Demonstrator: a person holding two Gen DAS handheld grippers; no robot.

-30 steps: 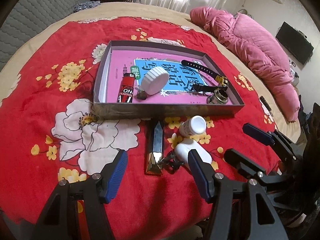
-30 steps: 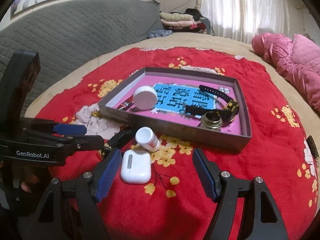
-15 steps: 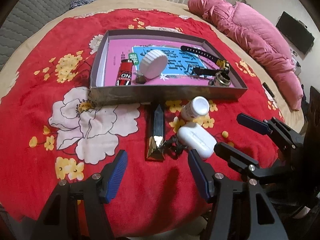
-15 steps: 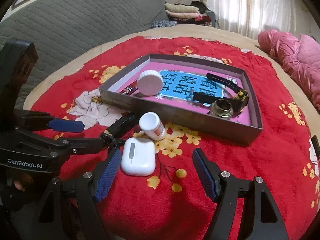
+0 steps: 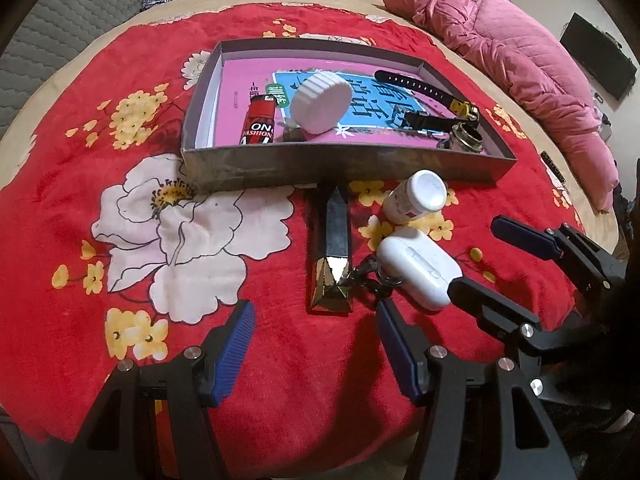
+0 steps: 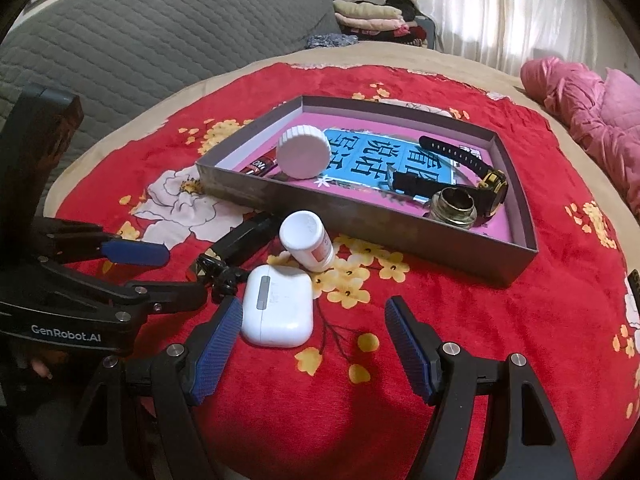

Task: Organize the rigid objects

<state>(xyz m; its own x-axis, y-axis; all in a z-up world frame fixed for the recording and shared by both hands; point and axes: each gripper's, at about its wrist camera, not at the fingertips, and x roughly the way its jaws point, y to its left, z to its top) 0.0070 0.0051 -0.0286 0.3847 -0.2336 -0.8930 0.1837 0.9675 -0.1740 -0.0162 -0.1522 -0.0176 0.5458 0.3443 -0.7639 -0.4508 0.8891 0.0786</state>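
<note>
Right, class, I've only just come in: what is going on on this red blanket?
A person holds two tools over a bed, tidying small items into a shallow box. A white lid, red lighter, watch and metal ring already lie inside. A pill bottle, white earbud case and dark pointed keychain still lie outside. The left tool and right tool are both open, holding nothing.
</note>
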